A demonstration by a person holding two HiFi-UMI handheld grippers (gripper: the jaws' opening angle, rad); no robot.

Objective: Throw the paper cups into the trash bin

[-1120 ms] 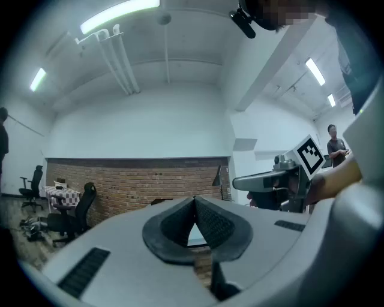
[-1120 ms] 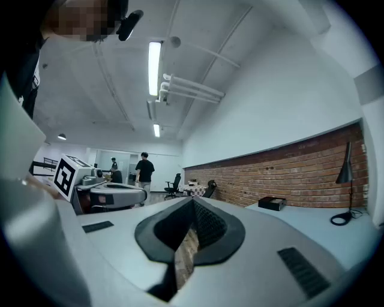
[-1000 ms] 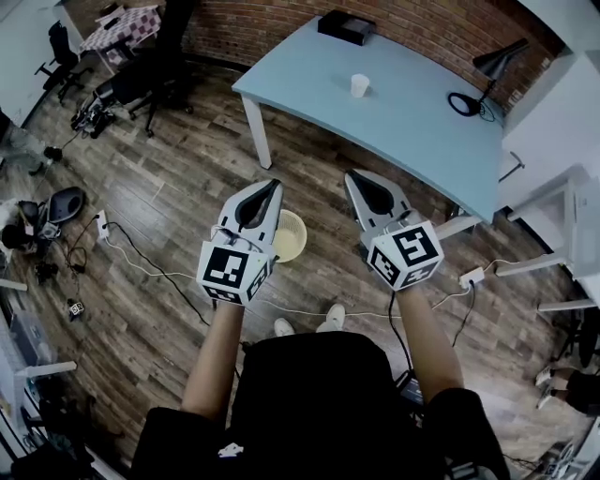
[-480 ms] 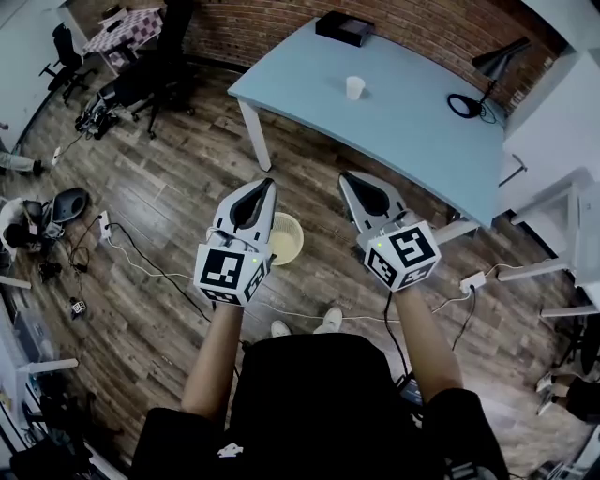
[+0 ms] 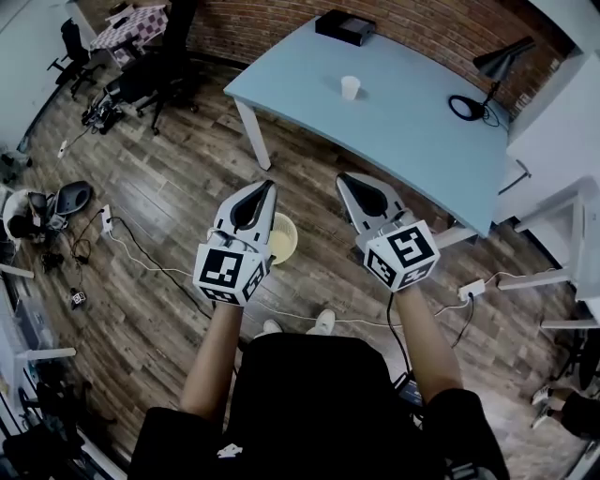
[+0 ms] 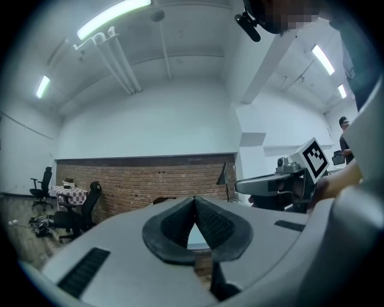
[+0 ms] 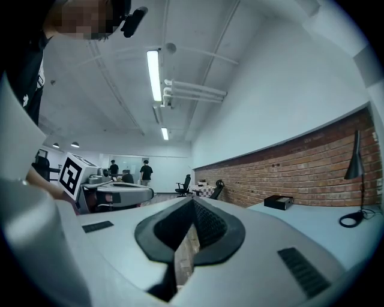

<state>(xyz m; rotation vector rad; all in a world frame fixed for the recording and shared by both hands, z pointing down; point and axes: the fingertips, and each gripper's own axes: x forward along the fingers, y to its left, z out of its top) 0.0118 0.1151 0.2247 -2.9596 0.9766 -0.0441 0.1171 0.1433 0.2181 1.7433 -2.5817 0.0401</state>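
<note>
A white paper cup [image 5: 350, 87] stands upright on the pale blue table [image 5: 412, 122], far ahead of both grippers. On the wood floor below, a pale yellow trash bin [image 5: 285, 240] is partly hidden behind my left gripper [image 5: 268, 186]. That gripper is held level in front of me, jaws shut and empty; its own view shows the pads meeting at the left gripper's tip [image 6: 194, 198]. My right gripper [image 5: 341, 177] is alongside it, also shut on nothing, as the closed tip of the right gripper [image 7: 192, 200] shows. No cup appears in either gripper view.
A black box [image 5: 345, 25] and a black desk lamp [image 5: 486, 82] sit on the table. A brick wall runs behind it. Office chairs [image 5: 150, 80] and cables [image 5: 141, 258] lie to the left, a power strip [image 5: 472, 289] and white furniture [image 5: 562, 131] to the right.
Both grippers have edged forward together, still side by side and shut. The bin now lies more under the left gripper, and my feet have shifted.
</note>
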